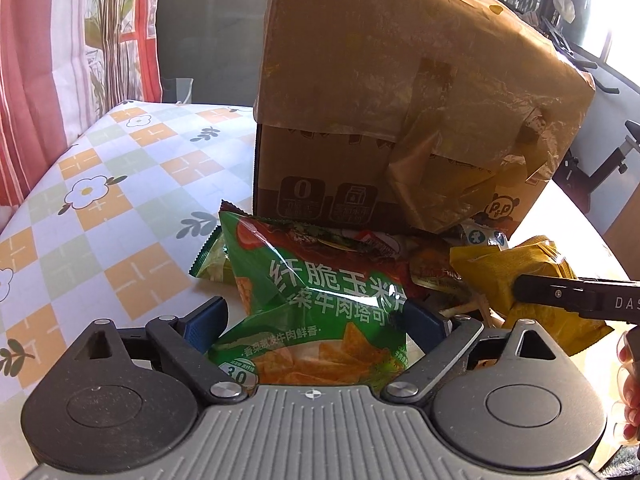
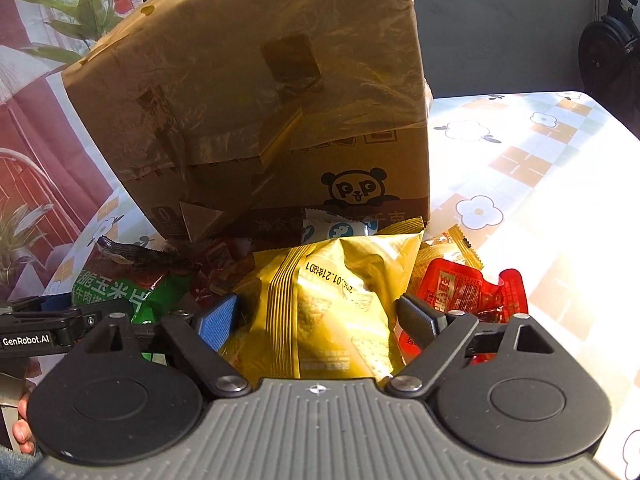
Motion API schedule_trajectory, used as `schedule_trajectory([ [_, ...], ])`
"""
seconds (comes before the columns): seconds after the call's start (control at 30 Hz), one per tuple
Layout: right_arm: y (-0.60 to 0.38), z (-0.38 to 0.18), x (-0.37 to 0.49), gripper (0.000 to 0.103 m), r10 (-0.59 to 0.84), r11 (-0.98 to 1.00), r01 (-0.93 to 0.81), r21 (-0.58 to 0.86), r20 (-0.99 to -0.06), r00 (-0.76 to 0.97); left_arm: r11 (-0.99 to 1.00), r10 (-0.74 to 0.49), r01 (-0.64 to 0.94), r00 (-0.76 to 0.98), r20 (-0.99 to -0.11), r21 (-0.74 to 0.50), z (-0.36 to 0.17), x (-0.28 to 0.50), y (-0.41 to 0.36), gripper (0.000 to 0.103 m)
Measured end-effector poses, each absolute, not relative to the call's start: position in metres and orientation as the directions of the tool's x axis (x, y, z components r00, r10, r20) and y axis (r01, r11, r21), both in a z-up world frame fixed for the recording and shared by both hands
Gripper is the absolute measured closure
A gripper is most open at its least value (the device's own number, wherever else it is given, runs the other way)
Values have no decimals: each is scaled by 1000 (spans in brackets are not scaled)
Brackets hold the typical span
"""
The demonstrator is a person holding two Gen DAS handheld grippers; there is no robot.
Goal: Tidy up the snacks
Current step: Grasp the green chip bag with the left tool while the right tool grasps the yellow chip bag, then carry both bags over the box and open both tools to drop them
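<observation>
Table with flower-checked cloth (image 1: 120, 208), striped curtain (image 1: 36, 80) behind. A taped cardboard box (image 1: 400, 80) looms over the snack pile. Left gripper (image 1: 316, 316), jaws spread, straddles the green corn-chip bag (image 1: 316, 292); right gripper (image 2: 320, 320), jaws apart, brackets the yellow chip bag (image 2: 340, 300); red sachets (image 2: 464, 292) alongside.

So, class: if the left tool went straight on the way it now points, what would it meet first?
The green corn chip bag, which already lies between the left tool's open fingers. The cardboard box stands behind it; depth is uncertain.
</observation>
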State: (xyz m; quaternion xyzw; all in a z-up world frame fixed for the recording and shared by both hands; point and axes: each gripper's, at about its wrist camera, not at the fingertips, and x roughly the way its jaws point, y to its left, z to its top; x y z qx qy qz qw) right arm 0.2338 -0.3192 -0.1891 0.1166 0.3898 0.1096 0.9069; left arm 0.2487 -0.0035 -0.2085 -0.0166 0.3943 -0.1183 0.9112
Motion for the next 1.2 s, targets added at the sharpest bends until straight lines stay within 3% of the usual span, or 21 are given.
schedule_trajectory([
  [0.47, -326, -197, 230, 17, 323, 933, -112, 343, -656, 682, 973, -230, 166, 659, -716, -159, -213, 246, 0, 3],
  [0.63, -326, -193, 227, 26, 335, 929, -124, 348, -649, 684, 973, -231, 156, 664, -711, -171, -214, 243, 3, 3],
  [0.93, -328, -187, 222, 34, 361, 919, -153, 363, -621, 696, 968, -250, 156, 702, -668, -198, -206, 234, 11, 18],
  [1.2, -326, -183, 219, 34, 392, 907, -184, 380, -597, 700, 959, -276, 171, 747, -605, -227, -193, 225, 14, 20],
])
